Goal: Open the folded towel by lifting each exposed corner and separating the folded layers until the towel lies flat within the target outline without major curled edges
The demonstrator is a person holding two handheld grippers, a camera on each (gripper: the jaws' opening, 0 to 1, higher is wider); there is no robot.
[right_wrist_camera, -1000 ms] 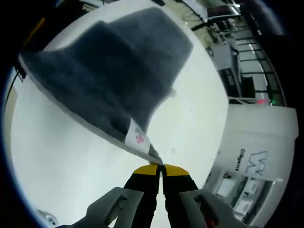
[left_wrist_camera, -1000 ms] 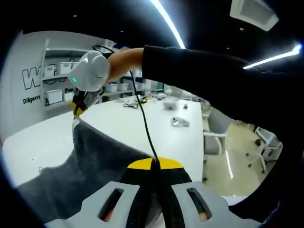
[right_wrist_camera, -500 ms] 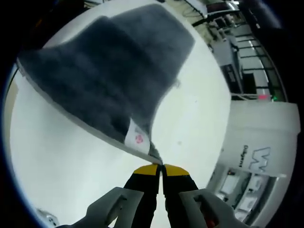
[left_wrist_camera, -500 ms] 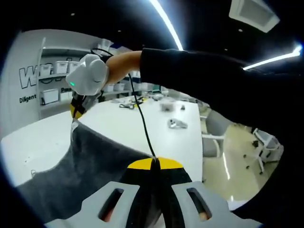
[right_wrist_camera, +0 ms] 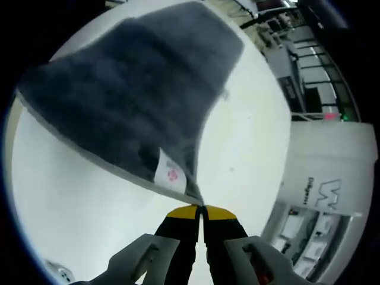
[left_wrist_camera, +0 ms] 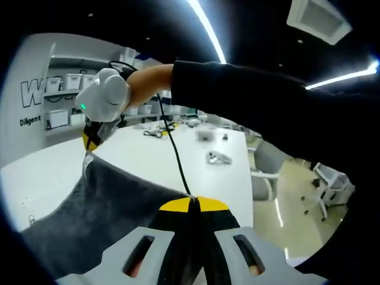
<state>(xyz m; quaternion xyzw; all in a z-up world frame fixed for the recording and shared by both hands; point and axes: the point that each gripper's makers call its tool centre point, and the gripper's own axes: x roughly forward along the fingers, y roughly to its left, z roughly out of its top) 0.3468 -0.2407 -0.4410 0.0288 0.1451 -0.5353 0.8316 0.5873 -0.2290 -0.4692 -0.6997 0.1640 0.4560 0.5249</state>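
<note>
Both tongs, left (left_wrist_camera: 193, 200) and right (right_wrist_camera: 202, 208), stay clamped on corners of the dark grey terry towel (right_wrist_camera: 142, 101), its top edge stretched taut, raised slightly higher above the bare white surface (right_wrist_camera: 77, 219).

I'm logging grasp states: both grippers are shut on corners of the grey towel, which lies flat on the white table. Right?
Not flat. In the right gripper view, the grey towel hangs lifted above the white table, stretched between the shut right gripper and left gripper.
</note>
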